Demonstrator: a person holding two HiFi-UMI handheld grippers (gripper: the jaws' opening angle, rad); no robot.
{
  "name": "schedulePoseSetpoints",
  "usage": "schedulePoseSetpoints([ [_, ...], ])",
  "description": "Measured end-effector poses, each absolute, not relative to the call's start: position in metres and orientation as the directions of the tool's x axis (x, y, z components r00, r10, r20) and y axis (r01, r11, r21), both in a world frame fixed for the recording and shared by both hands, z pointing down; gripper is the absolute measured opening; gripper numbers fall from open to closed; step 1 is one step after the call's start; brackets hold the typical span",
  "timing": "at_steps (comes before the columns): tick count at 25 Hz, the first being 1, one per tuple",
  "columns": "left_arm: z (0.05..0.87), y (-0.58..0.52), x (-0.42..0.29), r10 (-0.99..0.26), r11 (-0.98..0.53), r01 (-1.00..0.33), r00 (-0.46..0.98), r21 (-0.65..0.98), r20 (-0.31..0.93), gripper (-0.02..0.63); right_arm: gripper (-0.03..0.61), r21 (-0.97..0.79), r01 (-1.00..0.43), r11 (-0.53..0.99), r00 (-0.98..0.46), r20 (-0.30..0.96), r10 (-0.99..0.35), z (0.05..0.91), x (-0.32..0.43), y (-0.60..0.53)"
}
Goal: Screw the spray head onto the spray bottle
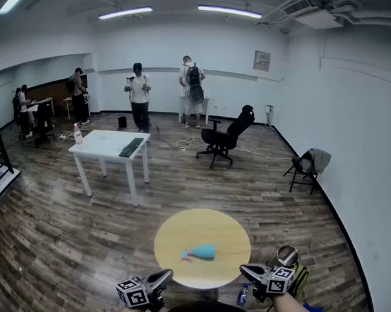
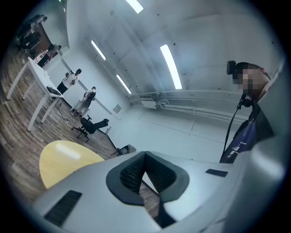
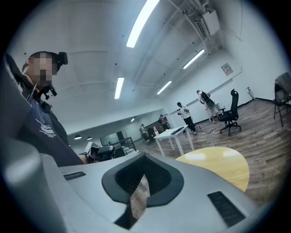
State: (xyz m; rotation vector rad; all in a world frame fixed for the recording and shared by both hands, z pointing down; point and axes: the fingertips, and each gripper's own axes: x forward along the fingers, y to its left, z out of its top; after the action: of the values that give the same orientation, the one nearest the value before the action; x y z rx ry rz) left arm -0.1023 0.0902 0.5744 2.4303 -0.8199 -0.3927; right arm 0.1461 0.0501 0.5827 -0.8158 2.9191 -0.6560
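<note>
A light blue spray bottle (image 1: 203, 251) lies on its side near the middle of the round yellow table (image 1: 231, 232), narrow end pointing left. A small dark part (image 1: 185, 254) sits at that end; I cannot tell whether it is joined on. My left gripper (image 1: 168, 274) hovers at the table's near left edge, shut and empty. My right gripper (image 1: 243, 270) hovers at the near right edge, also shut and empty. In the left gripper view the pads (image 2: 134, 173) meet, with the table (image 2: 63, 159) off to the left. In the right gripper view the pads (image 3: 157, 174) meet beside the table (image 3: 223, 166).
A small blue bottle (image 1: 242, 294) stands on the wooden floor under the table. A round shiny thing (image 1: 287, 255) sits by my right hand. Farther off are a white table (image 1: 109, 144), a black office chair (image 1: 225, 137), a folding chair (image 1: 308, 165) and several people.
</note>
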Motion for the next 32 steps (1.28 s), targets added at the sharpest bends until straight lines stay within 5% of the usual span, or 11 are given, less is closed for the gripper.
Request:
schedulePoseSetpoints([
  [24, 0.582, 0.066, -0.082, -0.646, -0.639, -0.482, 0.760, 0.599, -0.077, 0.015, 0.021, -0.374, -0.455, 0.808, -0.885, 0.086, -0.458, 0.586, 0.152, 0.022],
  [32, 0.600, 0.050, -0.022, -0.638, -0.612, -0.474, 0.769, 0.633, -0.041, 0.015, 0.140, -0.326, -0.389, 0.862, -0.921, 0.164, -0.353, 0.615, 0.171, -0.001],
])
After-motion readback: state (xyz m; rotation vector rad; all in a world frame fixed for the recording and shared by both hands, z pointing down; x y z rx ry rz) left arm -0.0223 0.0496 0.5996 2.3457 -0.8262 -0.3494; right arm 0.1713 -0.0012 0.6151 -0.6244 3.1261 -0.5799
